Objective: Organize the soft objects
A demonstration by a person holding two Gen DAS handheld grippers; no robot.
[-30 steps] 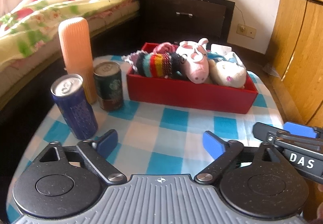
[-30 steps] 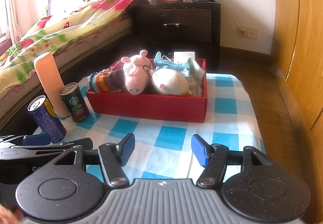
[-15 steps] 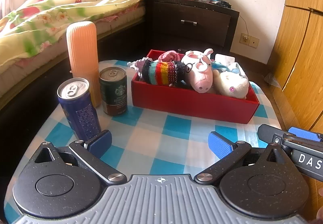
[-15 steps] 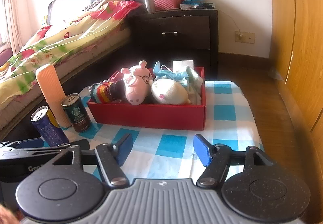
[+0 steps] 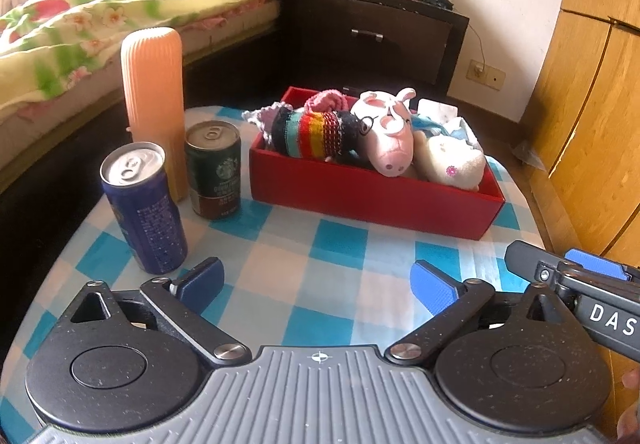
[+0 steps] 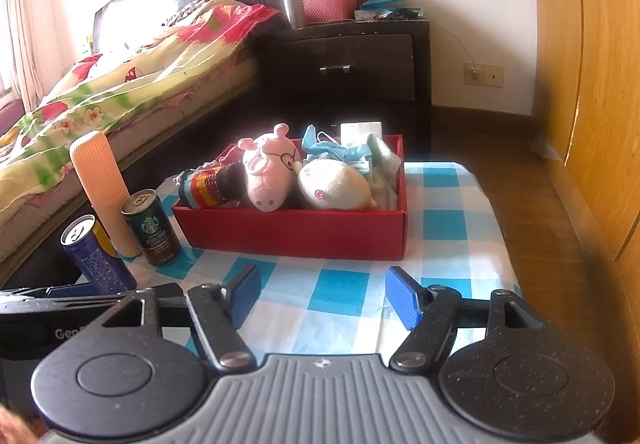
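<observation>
Left gripper [image 5: 316, 280]: jaws apart, empty, near front edge.
Right gripper [image 6: 322, 292]: likewise.
Red box [image 6: 296, 232]: packed with soft toys.
Advice: likely finished; withdraw without nudging cans [image 5: 144, 204].

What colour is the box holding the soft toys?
Red. The box shows best in the right wrist view.
</observation>
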